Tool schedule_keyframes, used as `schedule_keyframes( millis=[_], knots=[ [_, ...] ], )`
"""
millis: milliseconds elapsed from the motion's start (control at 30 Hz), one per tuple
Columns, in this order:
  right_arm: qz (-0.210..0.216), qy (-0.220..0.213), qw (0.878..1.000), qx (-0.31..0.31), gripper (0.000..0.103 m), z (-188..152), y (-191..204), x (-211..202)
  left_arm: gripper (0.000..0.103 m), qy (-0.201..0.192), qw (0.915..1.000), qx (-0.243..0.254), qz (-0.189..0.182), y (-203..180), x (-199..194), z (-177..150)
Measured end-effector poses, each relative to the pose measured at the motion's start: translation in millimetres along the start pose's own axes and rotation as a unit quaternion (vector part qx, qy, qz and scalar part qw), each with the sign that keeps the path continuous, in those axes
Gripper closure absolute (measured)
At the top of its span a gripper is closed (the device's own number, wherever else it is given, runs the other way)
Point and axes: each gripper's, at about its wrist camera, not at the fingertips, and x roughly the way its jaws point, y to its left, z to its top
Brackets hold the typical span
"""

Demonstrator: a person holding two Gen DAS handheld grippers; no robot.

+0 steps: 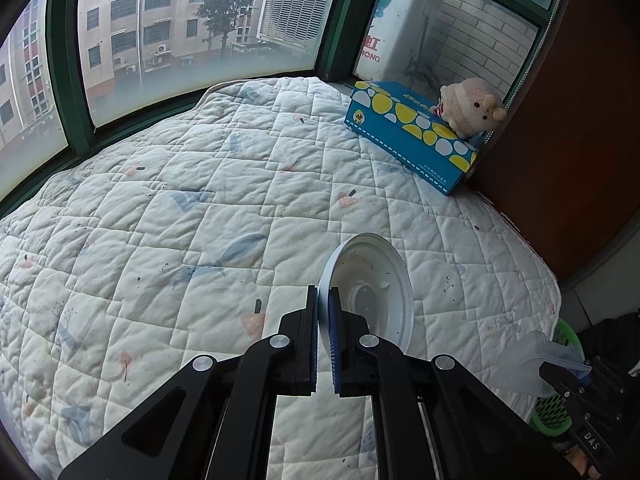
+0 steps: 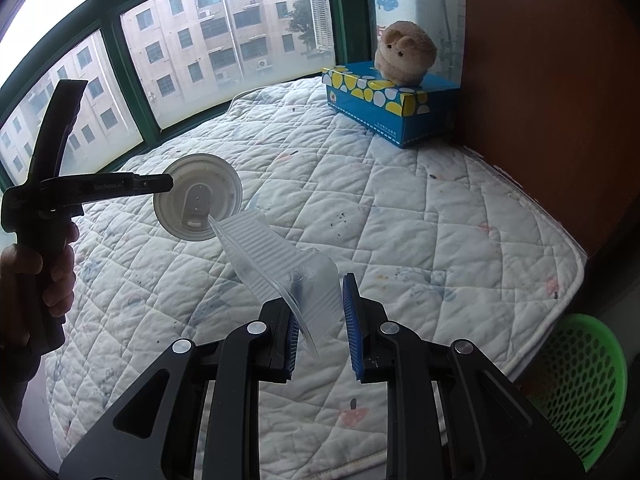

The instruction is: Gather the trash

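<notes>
**Two claws, each holding one piece of plastic trash above a quilted bed**

Two items are held clear of the bed (image 1: 200, 208), whose white quilted cover fills the view beneath and ahead of both claws. Beyond the claws, at the far right corner of the bed, a blue tissue box (image 1: 412, 136) lies against the brown wall, with a plush toy (image 1: 470, 110) sitting on top of it. Below and to the right of the right claw, off the bed's edge, stands a green mesh basket (image 2: 580, 388). The right claw (image 2: 320, 320) has its jaws moderately apart, with a crumpled clear plastic container (image 2: 276, 264) caught between them and pressed against the left pad; whether the right pad touches it cannot be told. The left claw (image 1: 325, 332) is nearly closed, pinching the rim of a white plastic lid (image 1: 372, 292), which stands on edge just ahead of its fingertips, to the left of the right claw.
</notes>
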Motion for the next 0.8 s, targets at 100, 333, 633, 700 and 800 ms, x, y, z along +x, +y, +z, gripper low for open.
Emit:
schedule_keyframes(
  millis=[100,333,633,700,800],
  knots=[
    [-0.002,-0.001,1.0,0.005,0.082,-2,-1,-4,0.098,0.0,1.0,0.0,-0.002,-2,1,-1],
    [-0.022,0.0,1.0,0.004,0.082,-13,3,-24,0.098,-0.013,0.9998,-0.003,-0.018,-4,-6,-8],
    [-0.027,-0.015,0.999,-0.023,0.082,-19,30,-50,0.098,-0.018,0.9997,-0.005,-0.016,1,-25,-27],
    [-0.025,-0.021,0.999,-0.024,0.082,-18,34,-55,0.098,-0.019,0.9997,0.001,-0.014,-1,-28,-30],
    [-0.024,-0.027,0.999,-0.024,0.082,-16,37,-60,0.098,-0.022,0.9997,0.005,-0.014,-1,-33,-30]
  ],
)
